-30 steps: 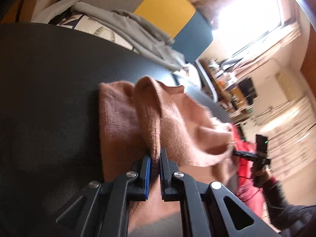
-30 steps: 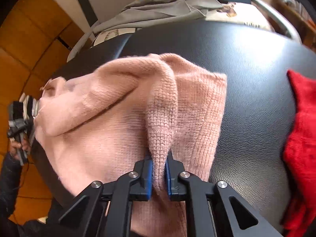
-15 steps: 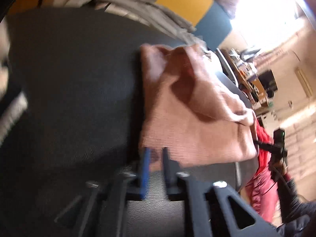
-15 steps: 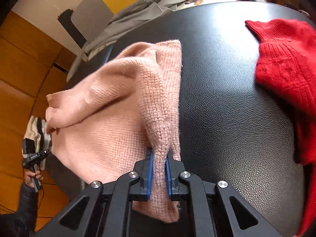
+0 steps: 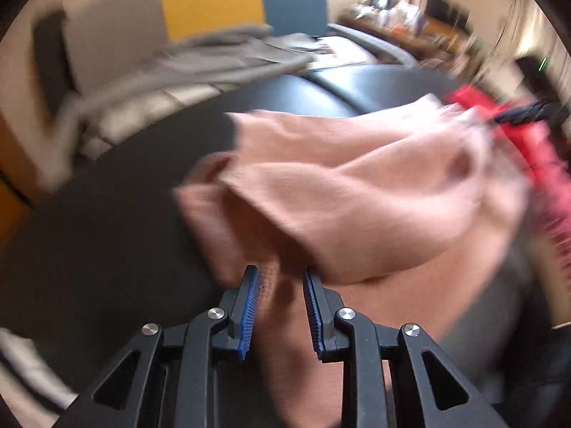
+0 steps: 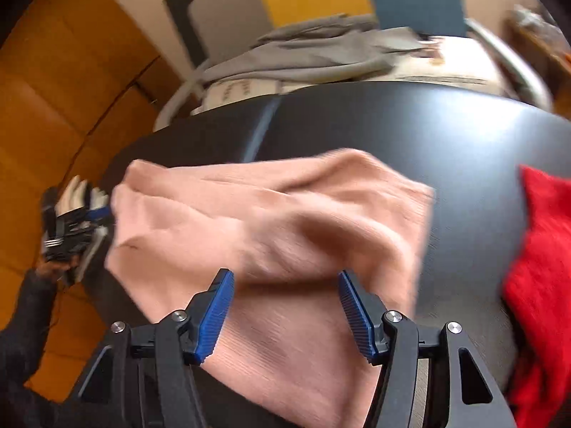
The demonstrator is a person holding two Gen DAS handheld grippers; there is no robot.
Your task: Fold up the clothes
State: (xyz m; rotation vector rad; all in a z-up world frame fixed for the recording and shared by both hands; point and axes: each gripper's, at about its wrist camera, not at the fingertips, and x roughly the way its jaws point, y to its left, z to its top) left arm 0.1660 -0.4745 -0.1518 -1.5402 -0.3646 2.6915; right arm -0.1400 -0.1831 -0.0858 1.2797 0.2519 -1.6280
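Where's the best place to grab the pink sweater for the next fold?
Probably the pink sweater at its raised folded corner on the right, nearest the red garment. Come from above with the right tongs: that bulge stands off the black table, giving thick layers to pinch.

Smeared by motion in both views: pink sweater [image 5: 357, 196], its folds hard to make out. Cut off by the right edge: red sweater [image 6: 542, 256]. Hidden under the pink sweater: part of the black table [image 6: 446, 135]. Blurred to streaks: grey clothes [image 5: 214, 57] at the back. Too fuzzy to tell: shelf clutter [image 5: 410, 25].
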